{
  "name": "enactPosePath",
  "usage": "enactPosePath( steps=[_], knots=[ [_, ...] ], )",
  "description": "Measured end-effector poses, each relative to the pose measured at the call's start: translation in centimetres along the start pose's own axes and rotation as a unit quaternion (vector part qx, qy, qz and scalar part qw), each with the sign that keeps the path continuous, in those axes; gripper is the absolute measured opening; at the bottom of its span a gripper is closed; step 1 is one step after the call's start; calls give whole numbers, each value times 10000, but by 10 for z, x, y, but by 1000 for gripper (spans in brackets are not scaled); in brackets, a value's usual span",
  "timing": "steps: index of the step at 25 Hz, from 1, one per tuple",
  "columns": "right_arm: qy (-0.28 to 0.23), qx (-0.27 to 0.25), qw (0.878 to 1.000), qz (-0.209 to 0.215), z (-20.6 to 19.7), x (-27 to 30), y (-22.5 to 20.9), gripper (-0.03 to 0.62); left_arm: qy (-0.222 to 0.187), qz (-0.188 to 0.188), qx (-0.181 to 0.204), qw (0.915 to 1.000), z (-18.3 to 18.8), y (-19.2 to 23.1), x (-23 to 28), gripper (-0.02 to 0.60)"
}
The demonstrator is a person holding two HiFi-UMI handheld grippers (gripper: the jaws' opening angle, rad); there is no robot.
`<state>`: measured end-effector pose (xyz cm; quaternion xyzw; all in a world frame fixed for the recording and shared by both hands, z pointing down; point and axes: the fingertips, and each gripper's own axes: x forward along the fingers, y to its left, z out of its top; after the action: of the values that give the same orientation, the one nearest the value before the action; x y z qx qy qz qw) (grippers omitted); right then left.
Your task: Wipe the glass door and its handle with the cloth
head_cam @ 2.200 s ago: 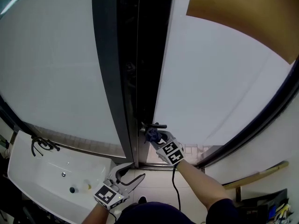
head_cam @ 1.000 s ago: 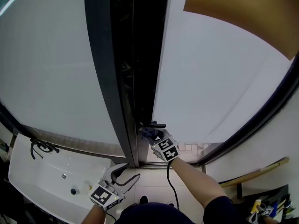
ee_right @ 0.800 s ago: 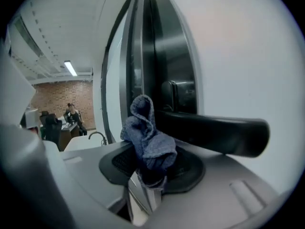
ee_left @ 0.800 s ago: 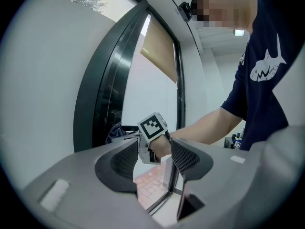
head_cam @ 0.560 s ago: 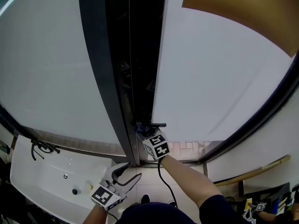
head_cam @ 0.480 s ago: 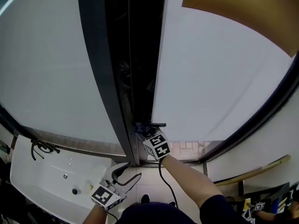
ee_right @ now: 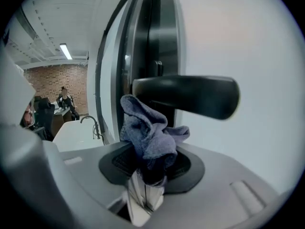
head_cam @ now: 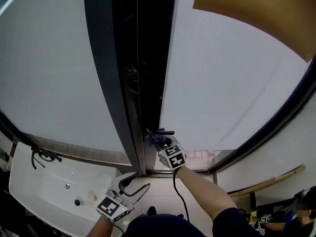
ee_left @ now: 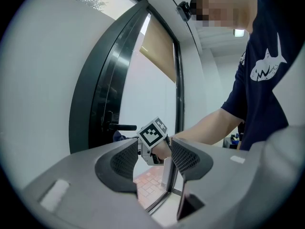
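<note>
A dark-framed glass door [head_cam: 123, 83] stands ahead, with a black lever handle [head_cam: 165, 132] [ee_right: 190, 95] on its edge. My right gripper [head_cam: 159, 141] [ee_right: 150, 163] is shut on a blue-grey cloth [ee_right: 147, 135] [head_cam: 157, 139], bunched just below the handle and reaching up to its underside. The handle [ee_left: 123, 127] and cloth also show small in the left gripper view. My left gripper [head_cam: 132, 185] [ee_left: 155, 160] hangs low near my body, open and holding nothing, well away from the door.
A white basin [head_cam: 49, 191] with a black tap [head_cam: 42, 154] sits at the lower left. A frosted white panel [head_cam: 232, 83] with a brown blind [head_cam: 256, 14] lies right of the door. Tiled floor [head_cam: 202, 157] shows beneath. People sit far off in an office [ee_right: 64, 99].
My right gripper with the cloth slid left toward the door frame, then came back right under the handle. The left gripper stayed put.
</note>
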<state>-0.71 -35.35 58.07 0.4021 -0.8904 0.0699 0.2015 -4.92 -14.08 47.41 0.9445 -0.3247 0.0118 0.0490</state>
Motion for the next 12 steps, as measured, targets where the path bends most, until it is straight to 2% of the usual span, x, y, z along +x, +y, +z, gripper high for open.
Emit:
enactPosePath(
  steps=[3,7,9,12],
  knots=[
    [168,459,9988,-99,-25,-3,-13,141,19,4,-6,10000,-1,1,1,215],
    [206,1160,9927,238,-53,3,-4,141,60,8,-28,10000,-4,2,0,215],
    [119,1323,9901,457,-53,11,7,141,95,8,-29,10000,-5,2,0,215],
    [-21,1290,9886,780,-39,26,25,141,114,27,-30,9999,-6,4,-1,215]
  ],
)
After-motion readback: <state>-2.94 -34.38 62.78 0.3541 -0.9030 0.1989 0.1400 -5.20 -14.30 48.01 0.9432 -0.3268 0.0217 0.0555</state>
